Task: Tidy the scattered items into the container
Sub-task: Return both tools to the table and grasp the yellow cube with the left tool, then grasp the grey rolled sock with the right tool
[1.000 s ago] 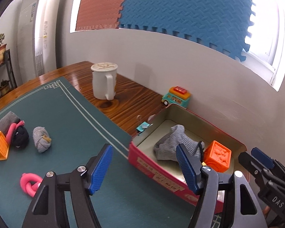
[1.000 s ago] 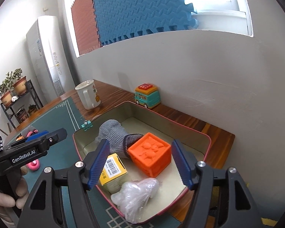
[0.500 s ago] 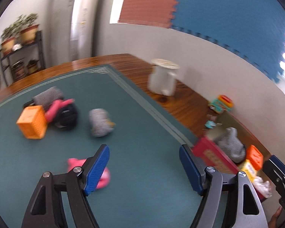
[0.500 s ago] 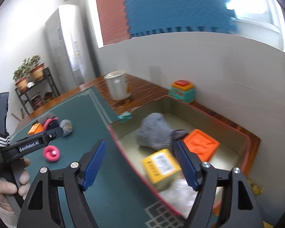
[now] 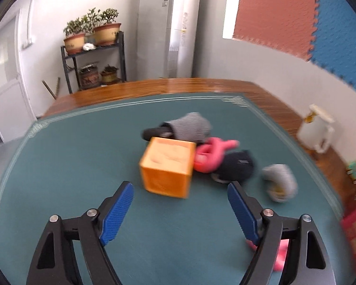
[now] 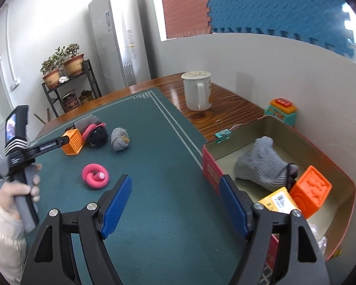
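Observation:
Scattered on the green mat [image 5: 83,156] lie an orange cube [image 5: 167,166], a grey sock [image 5: 189,127], a pink looped toy [image 5: 211,153], a black bundle [image 5: 237,168] and a rolled grey sock [image 5: 278,181]. My left gripper [image 5: 180,190] hovers just short of the cube, its jaws opening with nothing between them. A pink ring [image 6: 95,175] lies nearer. My right gripper [image 6: 175,182] stands open and empty over the mat, beside the red box [image 6: 210,168]. The box holds a grey sock [image 6: 258,166], an orange cube [image 6: 313,190] and a yellow carton [image 6: 278,199].
A white mug [image 6: 198,91], a toy bus [image 6: 281,109] and a teal binder clip [image 6: 223,135] sit on the wooden table by the wall. A person's hand [image 6: 19,190] holds the left gripper's handle. A plant shelf [image 5: 92,59] stands beyond the table.
My left gripper has swung left from the box to the pile on the mat, and its jaws have widened. My right gripper has swung left off the box to the mat beside it.

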The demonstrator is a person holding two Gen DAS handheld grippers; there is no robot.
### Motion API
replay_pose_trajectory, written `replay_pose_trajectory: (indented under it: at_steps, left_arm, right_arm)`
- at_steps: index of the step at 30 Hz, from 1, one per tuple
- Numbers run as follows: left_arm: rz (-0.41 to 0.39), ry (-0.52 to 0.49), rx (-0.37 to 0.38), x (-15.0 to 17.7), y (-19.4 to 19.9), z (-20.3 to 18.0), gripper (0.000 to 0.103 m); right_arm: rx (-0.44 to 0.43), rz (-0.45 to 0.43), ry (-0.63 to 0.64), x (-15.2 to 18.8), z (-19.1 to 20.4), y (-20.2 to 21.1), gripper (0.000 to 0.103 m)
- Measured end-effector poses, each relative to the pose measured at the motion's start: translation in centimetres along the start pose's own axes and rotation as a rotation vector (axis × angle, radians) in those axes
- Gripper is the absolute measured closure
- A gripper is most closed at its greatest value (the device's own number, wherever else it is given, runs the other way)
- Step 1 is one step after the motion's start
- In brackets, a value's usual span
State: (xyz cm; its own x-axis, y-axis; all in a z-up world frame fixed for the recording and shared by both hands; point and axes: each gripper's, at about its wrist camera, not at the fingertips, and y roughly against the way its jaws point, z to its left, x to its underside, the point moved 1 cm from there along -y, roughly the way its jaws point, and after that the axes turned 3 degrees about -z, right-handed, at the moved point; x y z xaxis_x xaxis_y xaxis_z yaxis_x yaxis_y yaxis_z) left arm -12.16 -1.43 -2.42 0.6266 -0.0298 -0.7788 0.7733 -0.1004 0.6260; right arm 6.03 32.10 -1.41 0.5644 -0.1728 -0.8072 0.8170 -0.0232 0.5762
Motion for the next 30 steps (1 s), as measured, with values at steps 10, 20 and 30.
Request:
replay_pose_trajectory:
  at_steps: [10,20,30]
  left_arm:
    - [0.028,-0.080,-0.012,-1.0,-5.7,0.2,0.020]
    - [0.066,0.012,0.103,-0.8,-6.0,1.7,0.047]
    - [0.055,0.054,0.117,-1.7,-3.1,2.1,0.048]
  right_arm:
    - [0.012,0.061,-0.002,0.4,-0.2,-2.3,0.024]
    - [-0.096,0.105,0.080,-3.3,3.9,-4.7,0.024]
    - [-0.127,0.226,0.188,-5.0,10.0,-14.3,0.024]
